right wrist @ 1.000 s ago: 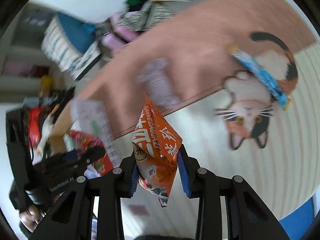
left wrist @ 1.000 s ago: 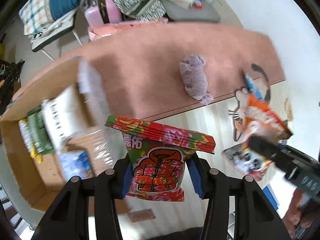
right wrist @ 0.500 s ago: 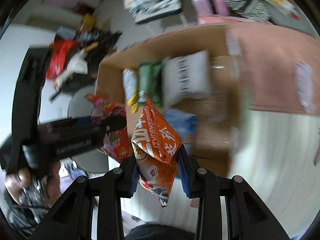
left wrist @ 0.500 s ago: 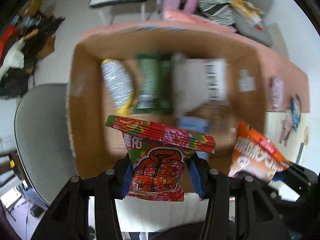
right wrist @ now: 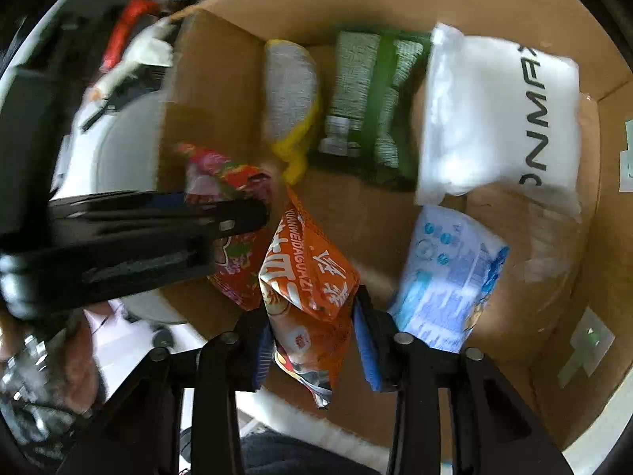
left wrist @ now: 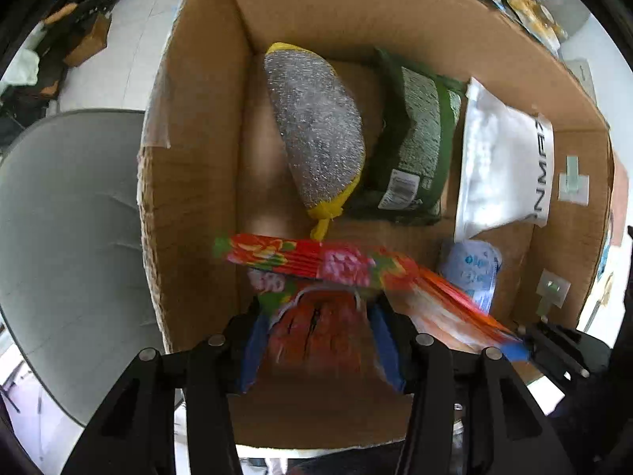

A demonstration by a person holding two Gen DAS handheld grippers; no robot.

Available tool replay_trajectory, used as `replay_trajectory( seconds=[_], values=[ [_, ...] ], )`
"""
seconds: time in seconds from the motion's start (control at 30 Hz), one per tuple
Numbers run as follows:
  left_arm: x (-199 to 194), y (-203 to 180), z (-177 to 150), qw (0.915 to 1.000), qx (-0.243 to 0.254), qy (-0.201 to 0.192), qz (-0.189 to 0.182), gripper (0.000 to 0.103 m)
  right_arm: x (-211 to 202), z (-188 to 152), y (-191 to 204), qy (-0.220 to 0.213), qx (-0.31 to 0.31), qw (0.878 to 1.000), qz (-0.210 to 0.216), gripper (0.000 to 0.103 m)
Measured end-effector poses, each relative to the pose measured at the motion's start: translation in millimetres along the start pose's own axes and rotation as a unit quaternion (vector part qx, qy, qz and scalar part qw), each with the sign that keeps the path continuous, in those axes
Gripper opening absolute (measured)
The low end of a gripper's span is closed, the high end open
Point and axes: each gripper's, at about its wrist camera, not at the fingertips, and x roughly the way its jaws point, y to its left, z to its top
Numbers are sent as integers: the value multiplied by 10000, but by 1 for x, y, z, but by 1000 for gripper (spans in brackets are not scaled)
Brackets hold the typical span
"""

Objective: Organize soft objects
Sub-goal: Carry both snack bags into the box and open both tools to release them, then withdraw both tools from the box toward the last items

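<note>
My left gripper is shut on a red flowered snack bag and holds it just inside the near-left part of the open cardboard box. My right gripper is shut on an orange snack bag, held over the box beside the left gripper. The orange bag also shows at the lower right of the left wrist view. The red bag shows in the right wrist view, partly hidden by the left gripper.
In the box lie a grey mesh pouch with yellow ends, a green pack, a white plastic bag with black letters and a blue-white pack. A grey chair seat stands left of the box.
Both grippers have swung from the pink rug and floor to the box and moved down into it, each still holding its bag. The red bag now looks blurred.
</note>
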Motion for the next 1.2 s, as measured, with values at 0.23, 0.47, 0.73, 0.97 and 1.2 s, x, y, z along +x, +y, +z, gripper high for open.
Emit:
replay_trajectory(
  seconds=[0.23,0.47,0.73,0.97,1.2],
  values=[
    [-6,-2,-2,9997,66,-186,136,61,-7,-3,-17,-157,256,9990,-323,64],
    [-38,-24,-42,9937,211,-940,565,61,-59,-35,-25,-665,325,9892,-1262,76],
    [-83,-29,-102,9818,365,-1739,671,61,-99,-88,-4,-1378,415,9670,-2102,92],
    [-105,-32,-139,9730,434,-2148,731,62,-121,-122,16,-1838,441,9540,-2326,99],
    [-132,-31,-176,9628,313,-2602,666,101,-154,-168,33,-2244,416,9460,-2303,103]
  ],
)
